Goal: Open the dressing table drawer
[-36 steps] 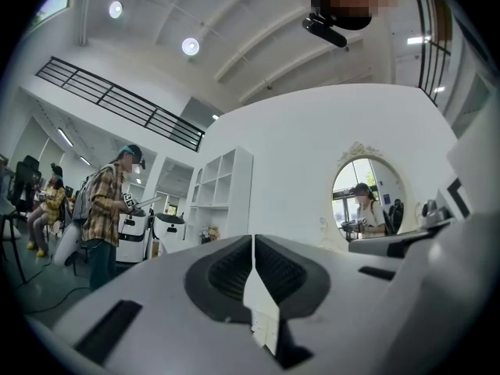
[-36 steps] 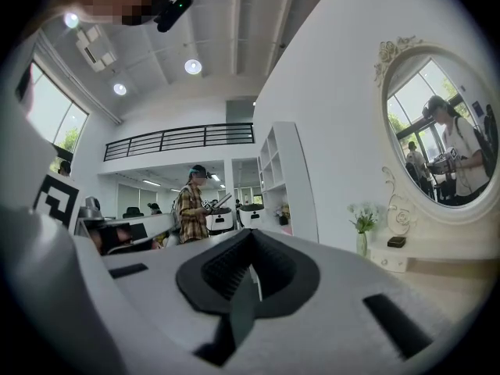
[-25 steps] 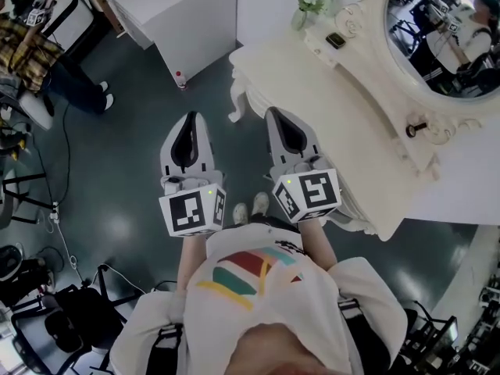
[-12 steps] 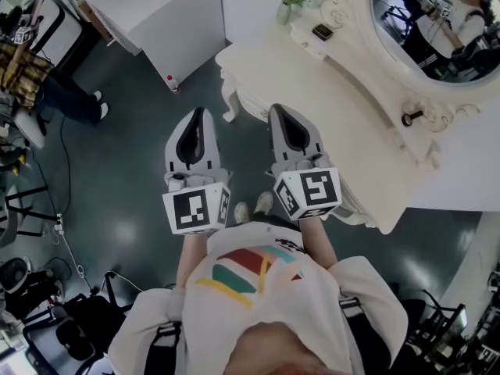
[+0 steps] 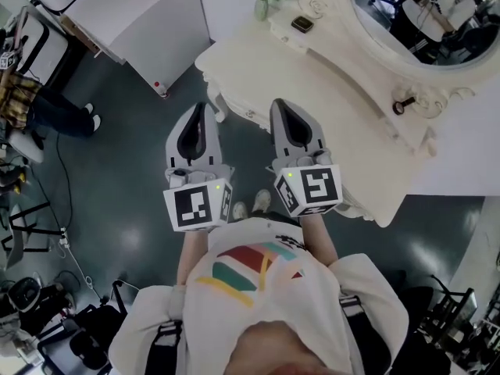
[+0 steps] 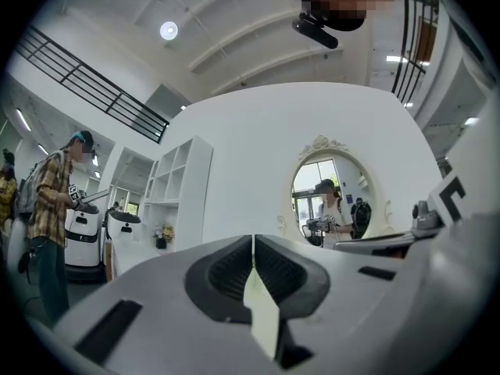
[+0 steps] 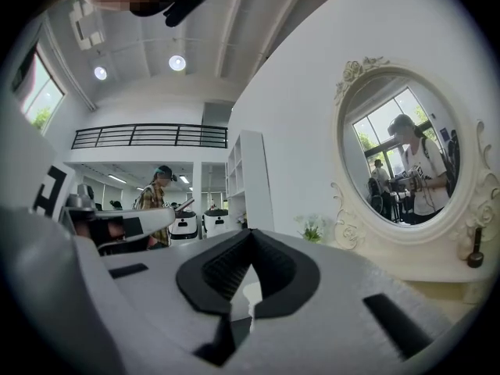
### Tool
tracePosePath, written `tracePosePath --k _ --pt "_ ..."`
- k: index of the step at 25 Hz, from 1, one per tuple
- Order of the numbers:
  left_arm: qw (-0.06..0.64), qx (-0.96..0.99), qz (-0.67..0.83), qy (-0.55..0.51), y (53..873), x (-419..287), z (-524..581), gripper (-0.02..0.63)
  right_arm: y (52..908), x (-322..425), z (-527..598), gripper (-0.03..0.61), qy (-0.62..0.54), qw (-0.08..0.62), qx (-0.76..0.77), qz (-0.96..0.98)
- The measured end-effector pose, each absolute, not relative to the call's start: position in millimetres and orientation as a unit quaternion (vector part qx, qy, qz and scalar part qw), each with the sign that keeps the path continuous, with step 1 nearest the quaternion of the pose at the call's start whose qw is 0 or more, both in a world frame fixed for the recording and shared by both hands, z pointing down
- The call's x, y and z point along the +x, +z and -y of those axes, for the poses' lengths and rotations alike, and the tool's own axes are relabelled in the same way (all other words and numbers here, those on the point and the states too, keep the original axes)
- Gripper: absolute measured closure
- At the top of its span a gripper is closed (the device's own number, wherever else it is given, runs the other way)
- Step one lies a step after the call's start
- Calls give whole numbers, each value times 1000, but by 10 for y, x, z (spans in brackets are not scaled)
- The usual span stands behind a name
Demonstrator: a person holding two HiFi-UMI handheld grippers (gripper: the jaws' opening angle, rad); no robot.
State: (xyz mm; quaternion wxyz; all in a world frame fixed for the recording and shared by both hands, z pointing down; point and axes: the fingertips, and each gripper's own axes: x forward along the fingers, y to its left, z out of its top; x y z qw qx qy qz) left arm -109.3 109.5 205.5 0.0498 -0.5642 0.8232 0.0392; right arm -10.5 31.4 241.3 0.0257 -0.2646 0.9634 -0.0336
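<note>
Dark floor (image 5: 117, 170) under you, white cabinet (image 5: 172, 30) upper left, a person (image 5: 39, 108) in plaid at the far left. The cream table (image 5: 312, 69) runs ahead and to your right, mirror (image 5: 422, 14) behind it, vase (image 5: 262, 6) at its far corner. Its drawer front doesn't show from above. Both claws are pressed together, empty: left gripper (image 5: 198, 109) over floor, right gripper (image 5: 280, 104) at the table's front edge. Since a second ago the table has slid left in the head view, and its curved leg (image 5: 216, 108) now sits between your tips.
</note>
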Motion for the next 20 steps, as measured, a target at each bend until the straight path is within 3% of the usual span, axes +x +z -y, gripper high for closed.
tracePosePath --k 20 --pt "28 -661 -748 46 2200 -718 187 604 2527 389 609 578 -31 19 -372 -928"
